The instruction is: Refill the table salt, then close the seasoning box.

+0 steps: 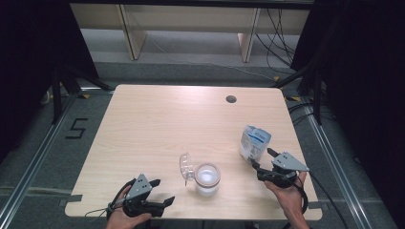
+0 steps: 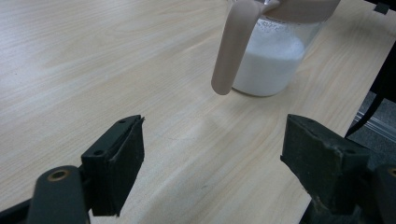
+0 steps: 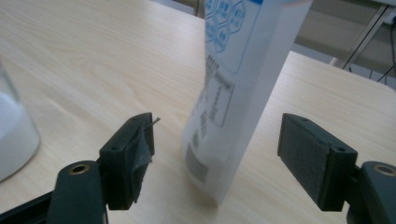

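Note:
A glass jar [image 1: 207, 180] holding white powder stands near the table's front edge, its clear hinged lid [image 1: 185, 165] flipped open to the left. A white and blue pouch [image 1: 254, 141] stands upright to its right. My left gripper [image 1: 163, 191] rests open at the front left, pointing toward the jar. In the left gripper view the jar [image 2: 273, 58] stands ahead beyond the open jaws [image 2: 212, 135], with a beige clasp [image 2: 233, 46] hanging down its side. My right gripper [image 3: 215, 135] is open, and the pouch [image 3: 233, 88] stands between its pads without touching either.
The wooden table [image 1: 157, 119] has a cable hole [image 1: 231, 99] at the back right. Its front edge runs just below both hands. Grey floor with a black "5" mark [image 1: 76, 128] lies to the left, and shelf legs and cables stand behind.

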Motion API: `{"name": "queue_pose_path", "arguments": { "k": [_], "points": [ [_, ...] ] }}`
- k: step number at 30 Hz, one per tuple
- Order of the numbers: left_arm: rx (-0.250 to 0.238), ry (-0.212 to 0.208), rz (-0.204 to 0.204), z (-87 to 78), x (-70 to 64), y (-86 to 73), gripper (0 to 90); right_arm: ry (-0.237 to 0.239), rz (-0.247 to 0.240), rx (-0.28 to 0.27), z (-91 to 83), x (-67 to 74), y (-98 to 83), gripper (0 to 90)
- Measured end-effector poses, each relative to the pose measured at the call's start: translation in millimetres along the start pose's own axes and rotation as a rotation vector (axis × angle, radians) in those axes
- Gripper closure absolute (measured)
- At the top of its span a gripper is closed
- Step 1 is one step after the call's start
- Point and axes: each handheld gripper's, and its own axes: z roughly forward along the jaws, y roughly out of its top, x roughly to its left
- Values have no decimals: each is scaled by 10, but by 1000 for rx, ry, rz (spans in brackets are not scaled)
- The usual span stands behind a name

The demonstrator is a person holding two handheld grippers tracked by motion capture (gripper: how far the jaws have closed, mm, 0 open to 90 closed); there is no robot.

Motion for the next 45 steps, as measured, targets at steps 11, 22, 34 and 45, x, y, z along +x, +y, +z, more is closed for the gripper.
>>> {"name": "queue_pose_path", "arguments": {
  "k": [11,22,34,45],
  "points": [
    [1,-1,4,-10,23,17,205,42,51,37,-135,126,-61,231],
    [-5,-2,-19,-8,23,22,205,58,70,66,-219,258,-113,157],
    [-10,-1,-30,-5,53,20,205,78,18,88,-257,355,-156,157],
    [-21,0,-37,-10,48,25,204,87,-4,112,-315,441,-196,156]
  ]
}}
